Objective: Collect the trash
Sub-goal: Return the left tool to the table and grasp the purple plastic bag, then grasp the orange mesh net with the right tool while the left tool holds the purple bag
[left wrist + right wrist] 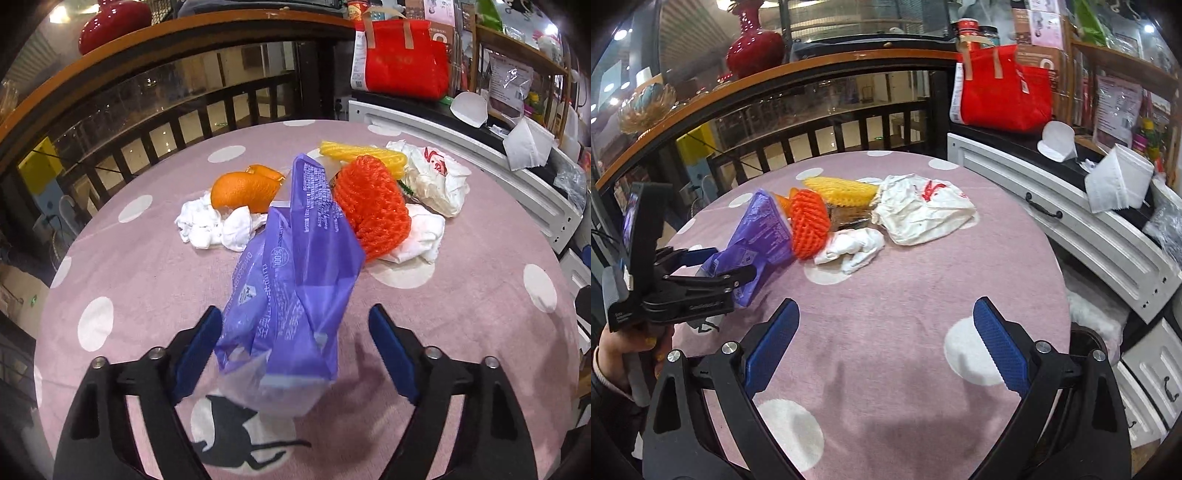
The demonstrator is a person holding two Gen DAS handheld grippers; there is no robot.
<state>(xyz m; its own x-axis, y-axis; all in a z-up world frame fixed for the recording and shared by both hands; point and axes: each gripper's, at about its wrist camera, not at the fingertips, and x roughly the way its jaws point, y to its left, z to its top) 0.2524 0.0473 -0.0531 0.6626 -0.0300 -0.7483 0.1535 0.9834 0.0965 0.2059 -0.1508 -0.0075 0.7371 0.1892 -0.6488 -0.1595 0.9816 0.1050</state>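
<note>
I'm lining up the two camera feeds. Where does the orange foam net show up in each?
Left wrist: orange foam net right of centre, behind the purple bag.
Right wrist: orange foam net left of centre, right of the purple bag.
Shared landmark: red tote bag behind the table.

Red tote bag point(1004, 86), red vase point(751, 48), white cabinet point(1071, 218)

My colour tally, table and trash

I log a pink tablecloth point(147, 266) with white dots and a black cat figure; translucent purple bag point(295, 266) with pale print; orange peel point(243, 190); white tissues point(210, 227); orange-red foam net point(373, 206); yellow foam net point(362, 155); white bag point(923, 214) with red marks; blue finger pads point(1001, 343) on black frames.
</note>
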